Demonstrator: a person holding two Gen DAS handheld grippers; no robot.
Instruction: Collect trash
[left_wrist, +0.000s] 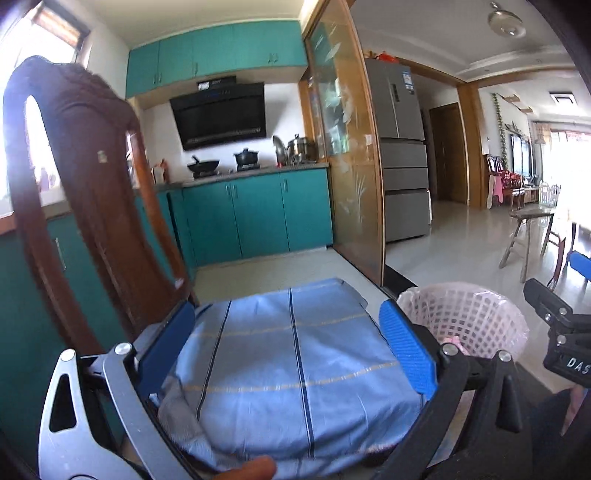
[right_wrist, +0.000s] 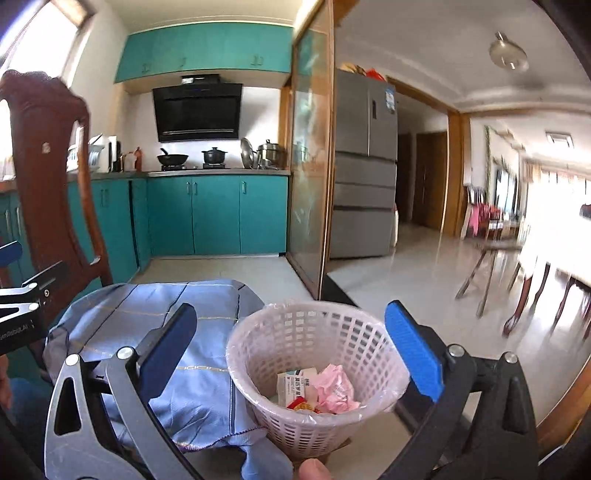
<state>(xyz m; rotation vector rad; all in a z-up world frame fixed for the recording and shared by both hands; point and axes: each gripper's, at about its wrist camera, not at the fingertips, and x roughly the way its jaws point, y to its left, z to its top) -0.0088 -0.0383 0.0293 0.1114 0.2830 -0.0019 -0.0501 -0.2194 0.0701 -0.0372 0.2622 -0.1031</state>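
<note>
A white lattice waste basket (right_wrist: 314, 369) with a clear liner stands on the floor beside a chair. It holds crumpled pink paper (right_wrist: 336, 387), a small white carton (right_wrist: 295, 384) and a red-yellow wrapper. My right gripper (right_wrist: 291, 354) is open and empty above the basket's rim, one finger on each side. My left gripper (left_wrist: 288, 347) is open and empty above a blue striped cloth (left_wrist: 288, 362) spread on the chair seat. The basket also shows in the left wrist view (left_wrist: 465, 317), to the right of the chair.
A dark wooden chair back (left_wrist: 74, 184) rises at the left. Teal kitchen cabinets (left_wrist: 255, 218), a glass sliding door (left_wrist: 347, 155) and a grey fridge (left_wrist: 402, 147) stand behind. A wooden stool (right_wrist: 487, 266) and table legs are at the right on the tiled floor.
</note>
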